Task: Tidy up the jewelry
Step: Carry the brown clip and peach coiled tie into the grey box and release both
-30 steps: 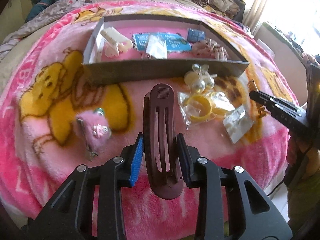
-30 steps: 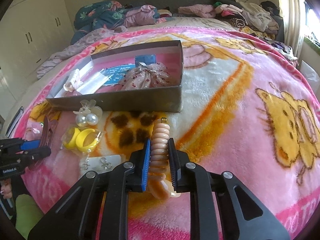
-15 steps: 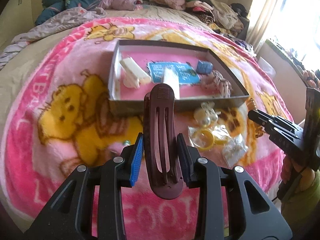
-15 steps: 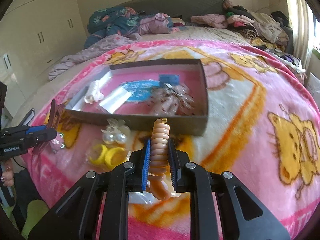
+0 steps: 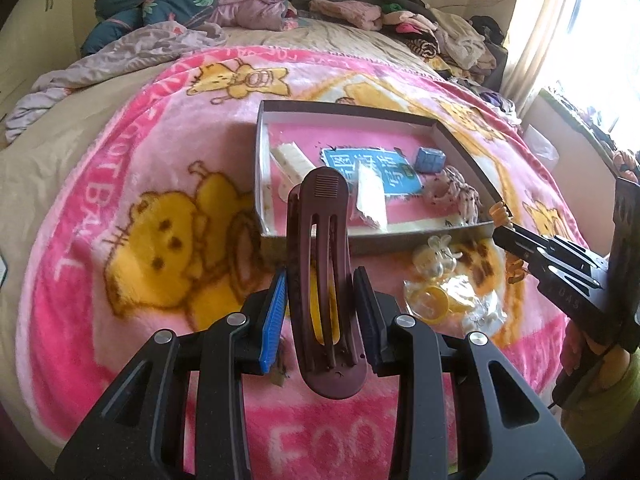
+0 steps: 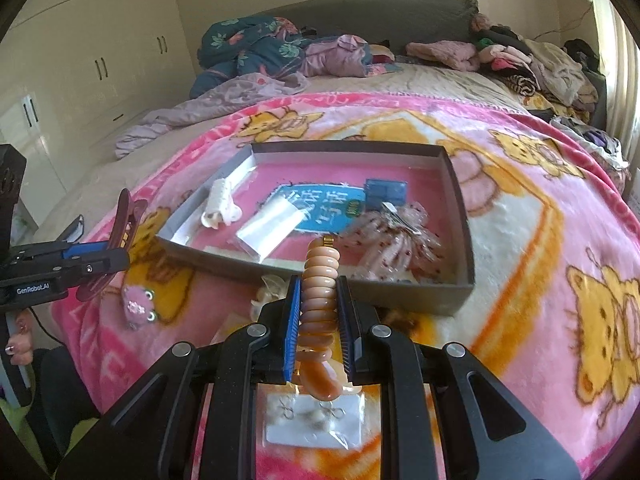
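My left gripper (image 5: 320, 312) is shut on a long maroon hair clip (image 5: 320, 240), held upright above the pink blanket, short of the box's near wall. My right gripper (image 6: 319, 320) is shut on a peach spiral hair tie (image 6: 320, 288), also just in front of the grey box (image 6: 460, 216). The box (image 5: 260, 168) holds a white clip (image 6: 220, 200), a blue card (image 6: 320, 208), a clear packet (image 6: 272, 228), a small blue packet (image 6: 386, 192) and a dotted scrunchie (image 6: 396, 240). Each gripper shows in the other's view: the right gripper (image 5: 500, 236), the left gripper (image 6: 120, 256).
Loose on the blanket near the box lie a pearl hair bobble (image 5: 434, 258), yellow rings in a clear bag (image 5: 432, 302), an earring card (image 6: 312, 420) and a pink fuzzy clip (image 6: 138, 306). Piled clothes (image 6: 540, 64) and bedding (image 6: 256, 52) fill the far end of the bed.
Both grippers have risen and come closer to the box, each keeping hold of its item. The views now look down into the box rather than at its near wall.
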{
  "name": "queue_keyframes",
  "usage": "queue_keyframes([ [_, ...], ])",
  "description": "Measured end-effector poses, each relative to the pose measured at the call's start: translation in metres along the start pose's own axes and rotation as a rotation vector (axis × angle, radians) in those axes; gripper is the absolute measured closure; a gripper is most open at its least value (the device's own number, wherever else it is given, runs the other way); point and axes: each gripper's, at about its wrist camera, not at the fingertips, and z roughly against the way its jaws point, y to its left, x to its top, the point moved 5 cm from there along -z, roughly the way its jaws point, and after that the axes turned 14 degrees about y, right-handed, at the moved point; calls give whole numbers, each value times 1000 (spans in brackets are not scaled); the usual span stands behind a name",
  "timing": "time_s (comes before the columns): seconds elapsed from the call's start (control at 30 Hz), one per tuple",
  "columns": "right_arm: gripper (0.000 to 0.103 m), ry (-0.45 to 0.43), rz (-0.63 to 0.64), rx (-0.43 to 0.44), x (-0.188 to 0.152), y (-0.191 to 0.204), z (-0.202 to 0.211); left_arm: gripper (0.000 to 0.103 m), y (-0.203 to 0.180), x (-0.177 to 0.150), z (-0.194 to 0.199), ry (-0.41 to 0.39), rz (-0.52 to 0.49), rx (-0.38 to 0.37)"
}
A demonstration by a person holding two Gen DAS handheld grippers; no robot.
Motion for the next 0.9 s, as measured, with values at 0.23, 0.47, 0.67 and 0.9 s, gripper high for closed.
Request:
queue_keyframes([
  [0.23,86,-1,10,11,11,4,-8,78,8,15,-2,1,12,-1],
  [0.47,86,-5,10,14,22,0,-11,78,6,25,-6,9,10,-10],
  [0.67,86,-10,6,8,33,-5,-14,78,4,39,-10,8,1,-10],
  [0.9,86,-17,-9,3,44,-14,-16,78,-3,51,-12,6,-13,-3],
])
